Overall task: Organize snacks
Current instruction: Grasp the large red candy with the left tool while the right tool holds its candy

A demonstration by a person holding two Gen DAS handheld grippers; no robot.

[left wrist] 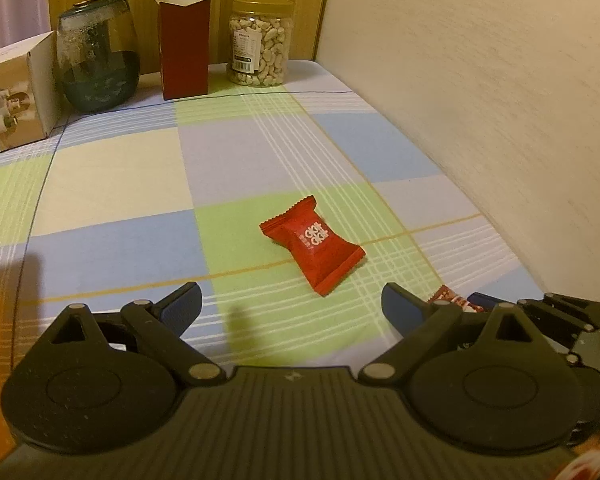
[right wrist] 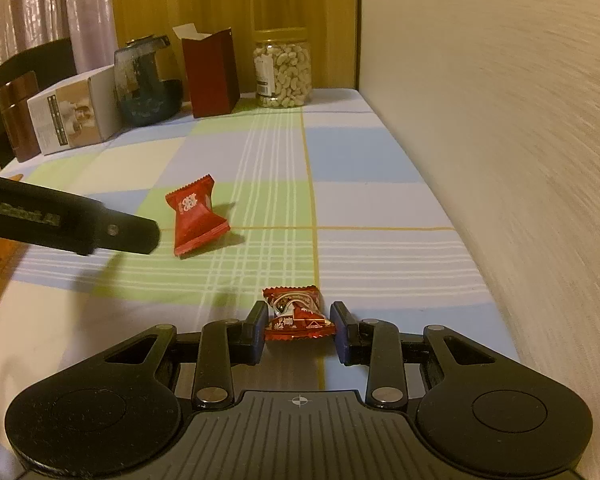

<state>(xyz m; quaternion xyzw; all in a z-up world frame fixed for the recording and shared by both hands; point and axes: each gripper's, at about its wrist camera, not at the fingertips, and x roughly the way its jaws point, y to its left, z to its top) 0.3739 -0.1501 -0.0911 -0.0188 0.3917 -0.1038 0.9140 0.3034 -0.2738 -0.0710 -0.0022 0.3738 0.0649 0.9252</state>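
Observation:
A red snack packet [left wrist: 314,250] lies on the checked tablecloth, just ahead of my left gripper [left wrist: 292,306], which is wide open and empty. The same packet shows in the right wrist view [right wrist: 194,216], with a left finger [right wrist: 112,232] beside it. A smaller red wrapped snack [right wrist: 296,316] lies between the pads of my right gripper [right wrist: 300,330]. The pads stand close on either side of it, with a narrow gap at the right. That snack peeks out at the right in the left wrist view [left wrist: 454,300].
At the far edge stand an open red carton [left wrist: 185,50], a jar of cashews [left wrist: 260,42], a dark glass jar [left wrist: 96,56] and a white box [left wrist: 14,96]. A pale wall [left wrist: 500,120] runs along the right side. A brown canister [right wrist: 18,116] stands far left.

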